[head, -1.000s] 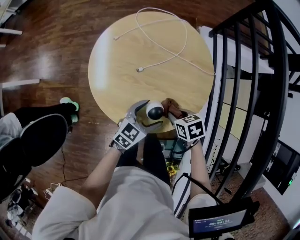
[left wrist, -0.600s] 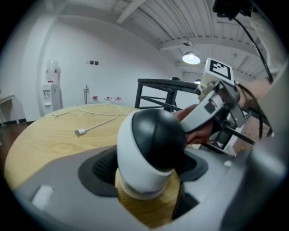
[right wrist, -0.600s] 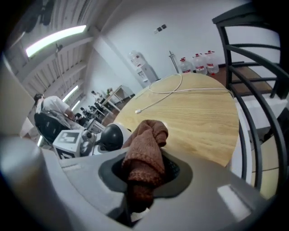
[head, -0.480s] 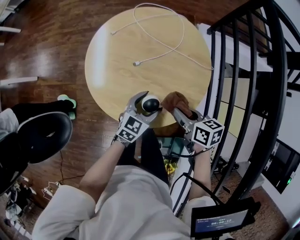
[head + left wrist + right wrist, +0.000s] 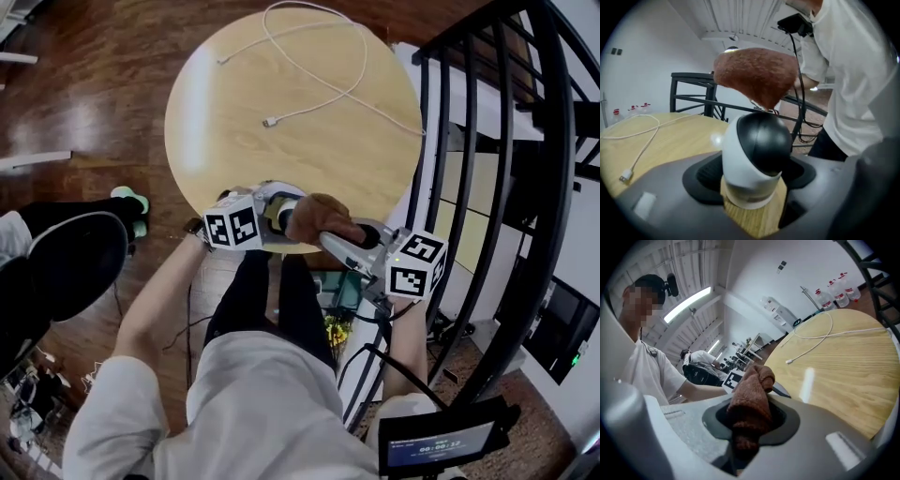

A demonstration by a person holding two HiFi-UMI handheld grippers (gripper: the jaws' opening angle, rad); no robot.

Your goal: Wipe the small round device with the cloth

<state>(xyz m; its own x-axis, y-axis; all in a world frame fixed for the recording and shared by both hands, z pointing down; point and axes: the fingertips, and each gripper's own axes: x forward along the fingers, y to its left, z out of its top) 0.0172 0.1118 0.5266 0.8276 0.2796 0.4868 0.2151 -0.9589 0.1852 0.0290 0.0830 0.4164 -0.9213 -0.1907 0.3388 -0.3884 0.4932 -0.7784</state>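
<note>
Looking down from the head view, the left gripper (image 5: 267, 214) and the right gripper (image 5: 349, 236) are seen to meet at the near edge of the round table (image 5: 281, 122), where the brown cloth (image 5: 317, 216) is laid over the spot where the small round device must stand; the device itself is almost wholly covered there, and a white cable (image 5: 323, 80) lies well apart toward the table's far side. In the left gripper view, the small round device (image 5: 757, 152) is shown upright between the widely set jaws of the left gripper (image 5: 754, 185), whose pads appear pressed on its two sides, with the table's near edge (image 5: 670, 136) beneath it. The cloth (image 5: 757, 77) hangs just above, its lowest corner at or on the top of the dark dome; contact cannot be confirmed. In the right gripper view, the cloth (image 5: 750, 404) is pinched tightly in the jaws of the right gripper (image 5: 749, 427), bunched above the table's near edge (image 5: 839, 376). Gripping of both things is judged done; the wiping is judged barely begun, and the dome's front and the white shell appear untouched.
</note>
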